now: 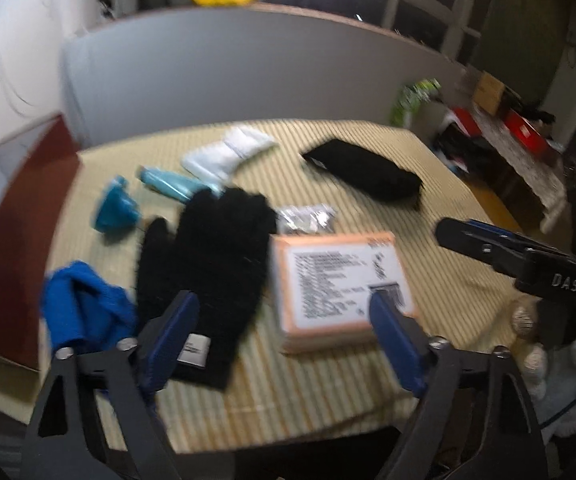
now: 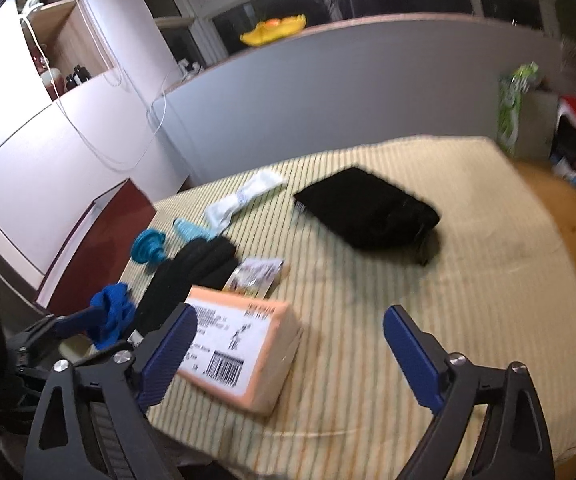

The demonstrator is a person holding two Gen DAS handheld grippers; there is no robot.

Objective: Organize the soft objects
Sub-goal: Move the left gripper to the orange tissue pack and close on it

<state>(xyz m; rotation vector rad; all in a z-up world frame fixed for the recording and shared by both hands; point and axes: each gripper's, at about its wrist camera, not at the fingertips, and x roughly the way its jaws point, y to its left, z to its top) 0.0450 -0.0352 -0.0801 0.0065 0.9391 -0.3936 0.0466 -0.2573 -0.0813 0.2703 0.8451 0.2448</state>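
Note:
A black glove (image 1: 208, 248) lies on the striped table cover (image 1: 440, 184), with a crumpled blue cloth (image 1: 84, 304) to its left. Farther back are a white sock (image 1: 228, 152) and a folded black cloth (image 1: 364, 172). My left gripper (image 1: 284, 304) hangs open above the glove's cuff and an orange box (image 1: 344, 284), nothing between its fingers. My right gripper (image 2: 290, 320) is open too, over the box (image 2: 240, 344) and bare cover. From this side the glove (image 2: 192, 276), blue cloth (image 2: 114, 312), sock (image 2: 244, 200) and black cloth (image 2: 368, 212) show.
A teal funnel (image 1: 116, 208), a teal tube (image 1: 172, 186) and a foil packet (image 1: 306, 218) lie among the soft things. A dark red case (image 1: 20, 220) stands off the left edge. A grey partition (image 1: 248, 80) backs the table. Clutter fills the far right.

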